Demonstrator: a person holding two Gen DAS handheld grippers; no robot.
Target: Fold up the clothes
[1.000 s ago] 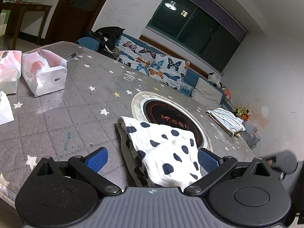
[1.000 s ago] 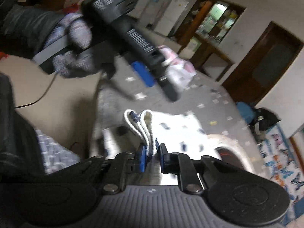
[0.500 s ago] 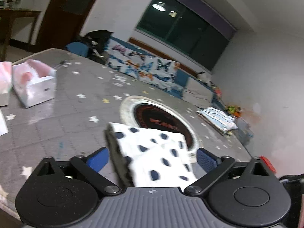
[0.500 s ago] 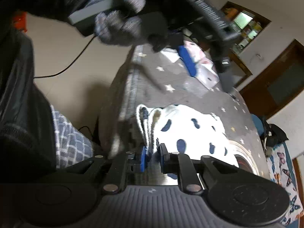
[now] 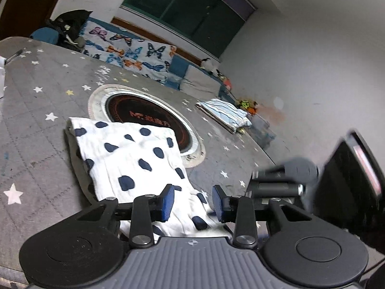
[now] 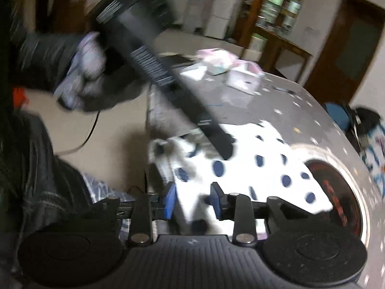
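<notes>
Both tools agape over spotted cloth

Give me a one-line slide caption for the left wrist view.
Left gripper open over the near edge of a folded polka-dot cloth on the star-print table.

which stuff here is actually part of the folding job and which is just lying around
Part of the job:
- spotted cloth
- left tool, open over the cloth's near edge
- right tool, open

Just lying about:
- striped folded cloth
- round burner plate
- pink tissue packs
- butterfly cushion
</notes>
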